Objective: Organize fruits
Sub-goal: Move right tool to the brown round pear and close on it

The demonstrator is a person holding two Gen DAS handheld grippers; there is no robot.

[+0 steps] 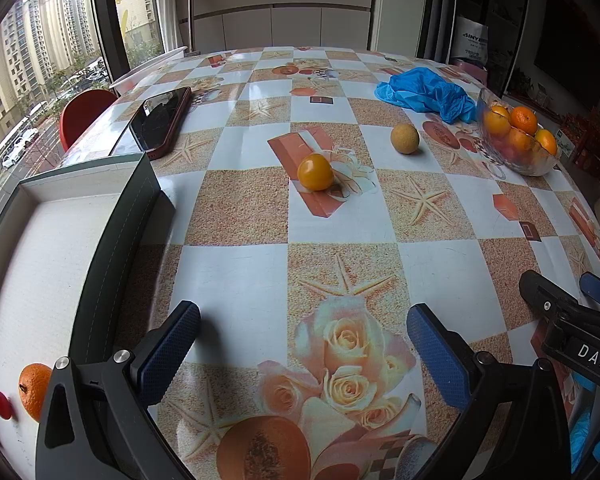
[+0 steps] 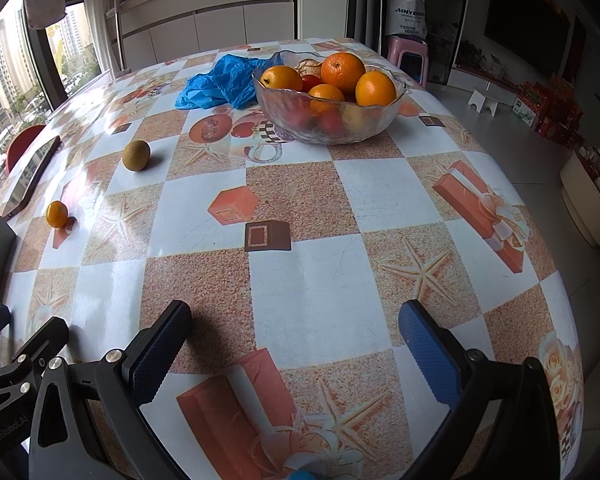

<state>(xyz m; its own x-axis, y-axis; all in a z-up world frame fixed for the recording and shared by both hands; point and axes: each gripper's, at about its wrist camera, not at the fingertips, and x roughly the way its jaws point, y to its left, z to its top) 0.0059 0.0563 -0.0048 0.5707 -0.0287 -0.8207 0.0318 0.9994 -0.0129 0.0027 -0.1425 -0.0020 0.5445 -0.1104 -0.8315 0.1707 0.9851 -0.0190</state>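
On the patterned surface (image 1: pixel 236 272), a small yellow-orange fruit (image 1: pixel 315 171) sits loose on a printed gift-box square, and a round tan-brown fruit (image 1: pixel 405 139) lies apart from it, nearer the glass bowl (image 2: pixel 328 128). That bowl stands toward the far right side of the surface and holds several oranges (image 2: pixel 342 66) heaped over reddish fruit lower down. Just behind the bowl and touching its rim in the right wrist view lies a crumpled blue plastic bag (image 2: pixel 220 84). At the left edge of the surface stands a shallow white-lined box (image 1: pixel 40 260) with dark walls; an orange (image 1: pixel 34 388) and a small red fruit (image 1: pixel 1 404) rest on its floor. Beyond the box a dark phone (image 1: pixel 160 122) lies flat, and a red chair back (image 1: pixel 86 114) shows past the edge. Both tools hover low over the near part of the surface: the left tongs (image 1: pixel 303 344) are spread wide with nothing between them, and the right tongs (image 2: pixel 295 346) are likewise apart and empty.
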